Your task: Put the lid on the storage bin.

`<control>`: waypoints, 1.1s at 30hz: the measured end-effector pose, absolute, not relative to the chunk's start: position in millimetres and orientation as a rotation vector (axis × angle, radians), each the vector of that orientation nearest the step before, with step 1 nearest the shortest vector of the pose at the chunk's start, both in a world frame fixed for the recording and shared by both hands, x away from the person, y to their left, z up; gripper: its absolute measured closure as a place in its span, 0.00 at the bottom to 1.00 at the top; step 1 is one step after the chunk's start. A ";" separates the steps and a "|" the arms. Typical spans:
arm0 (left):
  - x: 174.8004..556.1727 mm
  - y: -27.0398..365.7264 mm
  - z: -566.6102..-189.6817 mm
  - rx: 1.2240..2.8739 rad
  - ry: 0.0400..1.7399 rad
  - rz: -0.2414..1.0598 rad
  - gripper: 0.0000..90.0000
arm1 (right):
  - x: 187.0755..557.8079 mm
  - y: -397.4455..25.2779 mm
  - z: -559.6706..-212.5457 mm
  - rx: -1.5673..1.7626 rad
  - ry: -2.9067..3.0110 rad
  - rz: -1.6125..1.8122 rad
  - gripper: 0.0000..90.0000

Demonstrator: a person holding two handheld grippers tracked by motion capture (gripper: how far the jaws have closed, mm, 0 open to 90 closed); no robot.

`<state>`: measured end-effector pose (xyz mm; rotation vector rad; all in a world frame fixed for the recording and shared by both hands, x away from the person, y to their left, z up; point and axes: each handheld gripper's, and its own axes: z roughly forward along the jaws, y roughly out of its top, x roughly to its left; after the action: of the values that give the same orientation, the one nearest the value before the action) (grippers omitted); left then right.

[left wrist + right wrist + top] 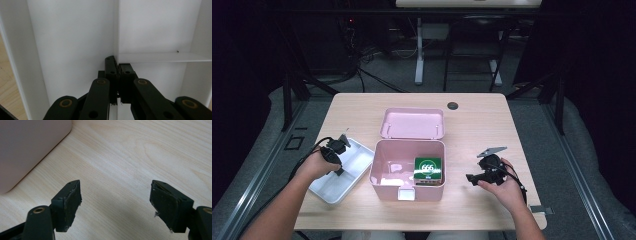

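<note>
An open pink box [377,172] stands mid-table, its lid [412,122] lying flat behind it. Inside, at the right, lies a green packet [428,169] marked 666. My left gripper [339,167] points down into a white divided tray [337,189] left of the box. In the left gripper view its jaws [117,67] are shut, with their tips at the tray's divider [160,57]; I cannot tell if they pinch a wall. My right gripper [472,177] rests low over the table right of the box. It is open [115,195] and empty, and the box's pink wall [30,145] lies to its left.
The wooden table [472,125] has a round dark grommet [453,105] near its far edge. Bare wood [150,150] lies under and beyond the right gripper. Desk legs and cables stand on the dark floor behind the table.
</note>
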<state>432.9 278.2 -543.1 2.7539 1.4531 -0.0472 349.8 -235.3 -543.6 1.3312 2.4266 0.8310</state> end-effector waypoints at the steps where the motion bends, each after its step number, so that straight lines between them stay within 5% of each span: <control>1: 433.1 278.4 -543.1 2.749 1.458 -0.051 0.98 | 350.0 -235.4 -544.0 1.333 2.426 0.829 0.27; 33: 429.5 290.9 -521.0 2.742 1.479 -0.041 0.99 | 350.4 -235.4 -546.4 1.328 2.429 0.823 0.27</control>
<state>429.5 290.9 -521.0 2.7417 1.4793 -0.0410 350.4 -235.4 -546.4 1.3283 2.4291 0.8234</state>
